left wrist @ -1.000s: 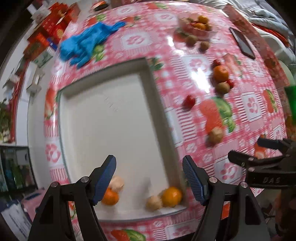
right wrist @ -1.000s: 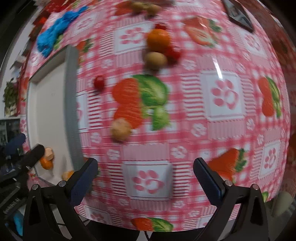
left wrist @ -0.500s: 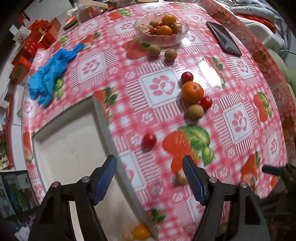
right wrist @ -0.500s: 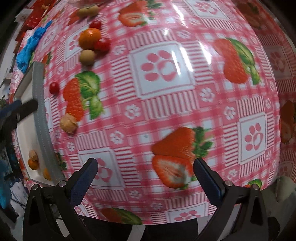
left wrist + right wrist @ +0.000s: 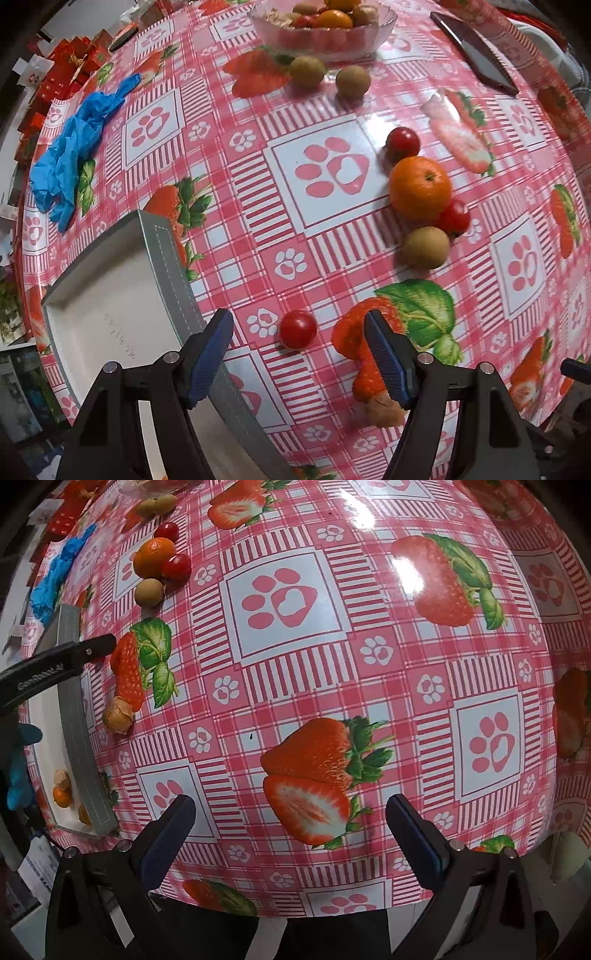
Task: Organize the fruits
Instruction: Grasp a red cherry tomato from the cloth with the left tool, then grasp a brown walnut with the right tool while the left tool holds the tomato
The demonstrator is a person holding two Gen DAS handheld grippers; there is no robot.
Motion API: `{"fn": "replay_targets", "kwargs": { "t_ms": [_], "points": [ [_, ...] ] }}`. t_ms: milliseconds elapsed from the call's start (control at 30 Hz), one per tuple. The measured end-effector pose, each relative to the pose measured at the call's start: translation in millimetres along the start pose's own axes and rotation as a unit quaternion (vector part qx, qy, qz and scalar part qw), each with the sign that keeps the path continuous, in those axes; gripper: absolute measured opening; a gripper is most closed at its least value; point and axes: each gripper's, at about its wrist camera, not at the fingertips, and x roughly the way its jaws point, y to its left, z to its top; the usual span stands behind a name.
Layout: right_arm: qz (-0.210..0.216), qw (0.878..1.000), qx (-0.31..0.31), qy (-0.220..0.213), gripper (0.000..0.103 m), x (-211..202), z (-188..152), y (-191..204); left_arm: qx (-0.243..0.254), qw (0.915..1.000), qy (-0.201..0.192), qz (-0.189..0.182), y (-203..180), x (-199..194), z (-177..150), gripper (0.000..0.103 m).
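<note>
- Both jaw sets were spread with nothing between the pads: left gripper [image 5: 297, 360] hung over the tablecloth, pointing down at a cherry tomato [image 5: 297, 329] that sat just ahead of the gap at 12 o'clock; right gripper [image 5: 291, 836] stood wide over bare cloth, no fruit near it.
- Papery husked fruit [image 5: 118, 715] lay just by the left gripper's right finger, at about 4 o'clock from the tomato, partly hidden in the left wrist view.
- Cluster at 2 o'clock from the tomato: tangerine [image 5: 420, 188], two more cherry tomatoes touching it, one brown round fruit [image 5: 426, 247] just below.
- Glass bowl [image 5: 364, 35] of mixed fruit at 12 o'clock, far edge, two brown fruits just in front of it.
- White tray [image 5: 110, 295] at 9 o'clock; right wrist view showed a few small orange and husked fruits already in its near corner.
- Handling, my read: tomato is light, smooth, round, thin-skinned. It will likely roll or squirt out. Pinch across the widest middle, gently, pads centred.
- Surface: glossy pink checked tablecloth [image 5: 332, 672], glare patches, probably slick; printed strawberries could be mistaken for fruit.
- Also on the table: blue glove [image 5: 74, 140] at 10 o'clock, dark phone [image 5: 476, 55] at 1 o'clock, red boxes at the far-left edge.
</note>
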Motion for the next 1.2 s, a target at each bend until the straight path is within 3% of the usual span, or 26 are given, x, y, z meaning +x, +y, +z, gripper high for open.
{"fn": "replay_targets", "kwargs": {
  "t_ms": [100, 167, 233, 300, 367, 733, 1033, 1200],
  "points": [
    [-0.001, 1.000, 0.000, 0.001, 0.103, -4, 9, 3, -0.006, 0.9998, 0.014, -0.010, 0, 8, 1, 0.054],
    [-0.002, 1.000, -0.002, 0.001, 0.103, -6, 14, 1, -0.011, 0.9997, 0.015, -0.014, 1, 9, 1, 0.054],
    [-0.003, 1.000, -0.002, 0.000, 0.103, -8, 14, 1, -0.007, 0.9997, 0.013, -0.021, -1, 9, 2, 0.045],
    [-0.003, 1.000, -0.002, -0.001, 0.103, -9, 17, 0, 0.001, 0.9996, 0.012, -0.027, -7, 9, 1, 0.030],
    [-0.004, 1.000, -0.002, -0.001, 0.103, -10, 22, 6, 0.011, 0.9994, 0.010, -0.032, -14, 8, 1, 0.021],
    [-0.010, 1.000, -0.004, 0.008, 0.103, -7, 26, 17, -0.022, 0.9964, 0.016, -0.081, -4, 4, -18, 0.021],
    [-0.013, 1.000, -0.012, 0.017, 0.103, 7, 22, 24, -0.029, 0.9958, 0.011, -0.086, 16, -2, -39, 0.021],
    [-0.016, 1.000, -0.014, 0.019, 0.103, 12, 19, 25, -0.022, 0.9958, 0.007, -0.088, 6, -11, -42, 0.021]
  ]
}}
